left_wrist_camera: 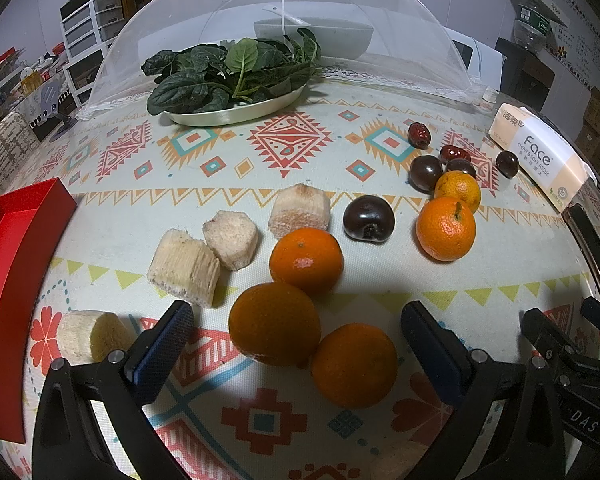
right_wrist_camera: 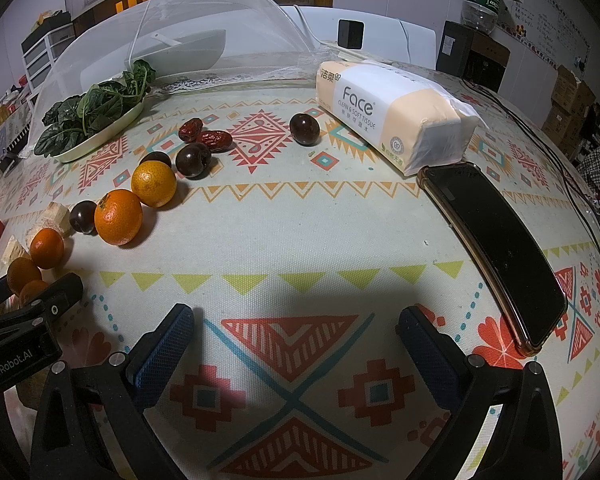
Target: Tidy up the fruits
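My left gripper (left_wrist_camera: pixel 296 320) is open, with two oranges (left_wrist_camera: pixel 274 328) (left_wrist_camera: pixel 354 364) lying between its fingers on the patterned tablecloth. A third orange (left_wrist_camera: pixel 306 260) lies just beyond. Several pale sugarcane pieces (left_wrist_camera: pixel 184 266) lie to the left, dark plums (left_wrist_camera: pixel 368 218) and two more oranges (left_wrist_camera: pixel 446 228) to the right, and red dates (left_wrist_camera: pixel 419 135) farther back. My right gripper (right_wrist_camera: pixel 294 320) is open and empty over bare cloth; oranges (right_wrist_camera: pixel 118 216), plums (right_wrist_camera: pixel 304 129) and dates (right_wrist_camera: pixel 216 140) lie to its far left.
A red tray (left_wrist_camera: pixel 8 264) stands at the left table edge. A plate of spinach (left_wrist_camera: pixel 236 110) sits under a mesh food cover (left_wrist_camera: pixel 284 20) at the back. A tissue pack (right_wrist_camera: pixel 396 114) and a black phone (right_wrist_camera: pixel 496 248) lie on the right.
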Tool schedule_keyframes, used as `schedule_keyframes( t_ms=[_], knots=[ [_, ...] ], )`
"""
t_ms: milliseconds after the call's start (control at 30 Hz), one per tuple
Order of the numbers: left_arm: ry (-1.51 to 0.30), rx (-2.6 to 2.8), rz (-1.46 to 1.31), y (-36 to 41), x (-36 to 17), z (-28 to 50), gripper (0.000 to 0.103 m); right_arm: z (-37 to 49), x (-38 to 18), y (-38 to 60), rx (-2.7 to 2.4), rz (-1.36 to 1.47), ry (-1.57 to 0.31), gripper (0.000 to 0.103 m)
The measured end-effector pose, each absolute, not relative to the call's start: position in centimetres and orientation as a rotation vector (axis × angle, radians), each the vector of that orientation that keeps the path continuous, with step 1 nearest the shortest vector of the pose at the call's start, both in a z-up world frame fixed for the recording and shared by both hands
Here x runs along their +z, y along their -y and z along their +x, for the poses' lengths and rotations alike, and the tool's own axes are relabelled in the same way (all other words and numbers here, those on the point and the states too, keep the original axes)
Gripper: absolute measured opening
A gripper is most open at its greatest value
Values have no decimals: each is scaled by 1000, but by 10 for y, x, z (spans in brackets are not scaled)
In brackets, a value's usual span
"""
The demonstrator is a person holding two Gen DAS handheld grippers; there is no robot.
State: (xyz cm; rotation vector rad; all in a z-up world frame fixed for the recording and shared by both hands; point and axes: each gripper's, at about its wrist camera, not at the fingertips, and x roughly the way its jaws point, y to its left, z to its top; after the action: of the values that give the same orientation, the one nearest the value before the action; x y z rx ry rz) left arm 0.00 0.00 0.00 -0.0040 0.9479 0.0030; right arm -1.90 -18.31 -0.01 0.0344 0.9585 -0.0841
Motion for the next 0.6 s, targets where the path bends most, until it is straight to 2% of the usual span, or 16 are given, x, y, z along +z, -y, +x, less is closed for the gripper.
schedule_keyframes(
  t_ms=[333, 600],
  knots=[
    [-948, 4, -5, 0, 0, 0, 103, -19, 0, 183, -84, 34, -958, 103],
    [-1026, -83, 43, 7, 2, -21, 103, -20, 0, 184, -84, 34, -958, 103]
  ],
)
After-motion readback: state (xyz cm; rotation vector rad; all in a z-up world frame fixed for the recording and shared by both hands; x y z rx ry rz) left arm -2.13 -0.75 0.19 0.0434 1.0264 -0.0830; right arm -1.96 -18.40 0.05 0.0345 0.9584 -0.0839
